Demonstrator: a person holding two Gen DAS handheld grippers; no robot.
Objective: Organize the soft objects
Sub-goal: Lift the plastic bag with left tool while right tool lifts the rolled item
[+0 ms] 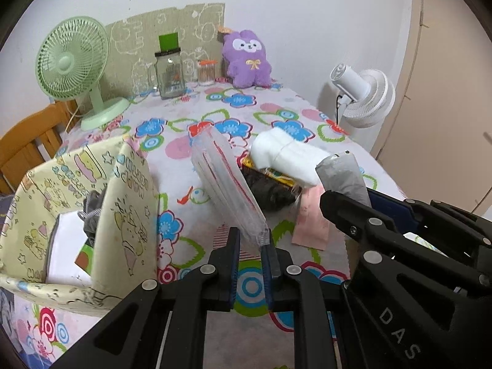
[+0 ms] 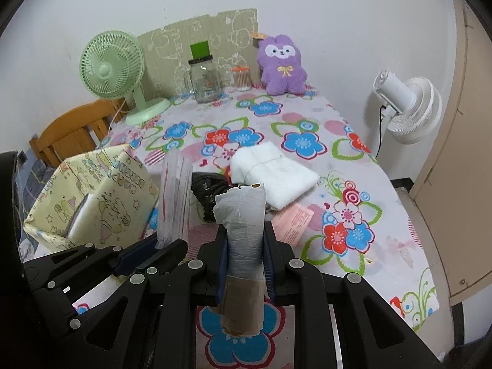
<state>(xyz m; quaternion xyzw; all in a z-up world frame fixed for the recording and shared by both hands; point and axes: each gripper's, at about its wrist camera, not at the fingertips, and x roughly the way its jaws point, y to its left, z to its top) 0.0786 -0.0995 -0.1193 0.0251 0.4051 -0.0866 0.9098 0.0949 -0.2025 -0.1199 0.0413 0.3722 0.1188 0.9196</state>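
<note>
Flowered table (image 2: 353, 160) bearing fan (image 2: 112, 70), plush (image 2: 283, 67)

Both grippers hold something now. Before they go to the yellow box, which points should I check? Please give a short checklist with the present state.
1. Left gripper shut on the clear zip bags: ok.
2. Right gripper shut on the grey bag roll: ok.
3. Yellow box open on top: ok.
4. Free room inside the box: cannot tell; items already lie inside.
5. White cloth bundle and black bag not yet stored: not ok.
</note>
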